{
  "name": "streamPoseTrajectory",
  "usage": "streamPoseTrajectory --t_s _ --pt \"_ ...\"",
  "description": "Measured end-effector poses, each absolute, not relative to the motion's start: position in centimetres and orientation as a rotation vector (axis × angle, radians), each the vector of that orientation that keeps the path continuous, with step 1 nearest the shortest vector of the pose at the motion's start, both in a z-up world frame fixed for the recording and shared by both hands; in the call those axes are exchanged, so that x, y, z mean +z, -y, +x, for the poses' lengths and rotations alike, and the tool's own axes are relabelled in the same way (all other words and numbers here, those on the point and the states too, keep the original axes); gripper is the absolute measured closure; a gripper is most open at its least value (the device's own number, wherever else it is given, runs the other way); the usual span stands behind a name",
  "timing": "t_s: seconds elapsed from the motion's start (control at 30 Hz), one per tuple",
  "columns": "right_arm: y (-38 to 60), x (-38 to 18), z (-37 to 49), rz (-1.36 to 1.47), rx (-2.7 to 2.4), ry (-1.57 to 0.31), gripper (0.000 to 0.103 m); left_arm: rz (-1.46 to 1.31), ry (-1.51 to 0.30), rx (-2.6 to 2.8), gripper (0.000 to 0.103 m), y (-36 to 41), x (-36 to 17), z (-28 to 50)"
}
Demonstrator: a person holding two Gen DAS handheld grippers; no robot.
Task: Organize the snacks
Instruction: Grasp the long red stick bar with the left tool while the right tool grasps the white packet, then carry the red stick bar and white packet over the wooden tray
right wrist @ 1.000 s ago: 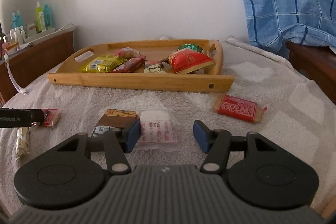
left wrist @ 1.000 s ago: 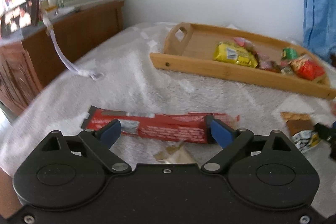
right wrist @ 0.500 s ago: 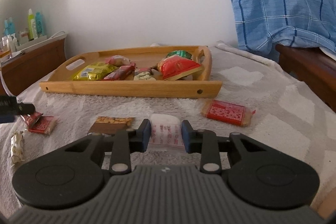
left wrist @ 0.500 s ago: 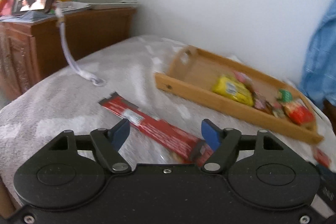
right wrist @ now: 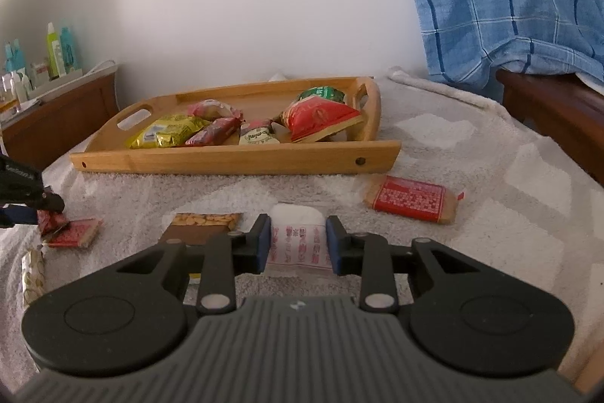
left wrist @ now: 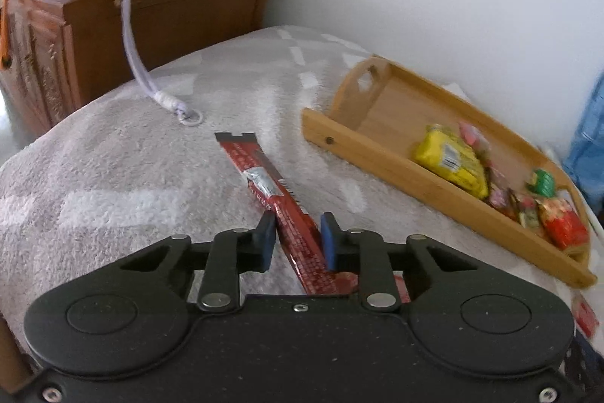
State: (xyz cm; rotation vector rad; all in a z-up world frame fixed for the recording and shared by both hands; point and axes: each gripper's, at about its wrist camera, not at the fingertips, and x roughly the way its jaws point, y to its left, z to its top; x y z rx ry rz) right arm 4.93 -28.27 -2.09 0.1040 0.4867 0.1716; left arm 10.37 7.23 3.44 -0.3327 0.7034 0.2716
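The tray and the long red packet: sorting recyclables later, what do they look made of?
The tray looks like light wood, possibly bamboo, smooth, with visible grain. The long red packet seems glossy plastic film or foil; a silvery patch glints on it.

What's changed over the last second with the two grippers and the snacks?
Left gripper has just closed on the long red wrapper, which has swung from crosswise to lengthwise. Right gripper has just closed on the white packet. Tray and its snacks look unchanged.
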Motion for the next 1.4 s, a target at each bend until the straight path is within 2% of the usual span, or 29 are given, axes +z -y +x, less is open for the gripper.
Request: streamPoseTrajectory --t_s 0.37,0.77,1.4 --pt "29.2 -1.6 4.1 0.138 0.152 -0.444 0.067 -0.193 -0.675 0.011 0.085 -2.1 5.4 7.2" --pt "29.3 -0.4 3.9 0.116 0.177 -0.363 0.067 -0.141 -0.634 -0.058 0.085 -0.4 8.3 8.2" --pt "30.3 3.7 14.5 0.157 0.224 -0.213 0.067 -0.125 -0.608 -0.091 0.085 0.5 11.2 20.3"
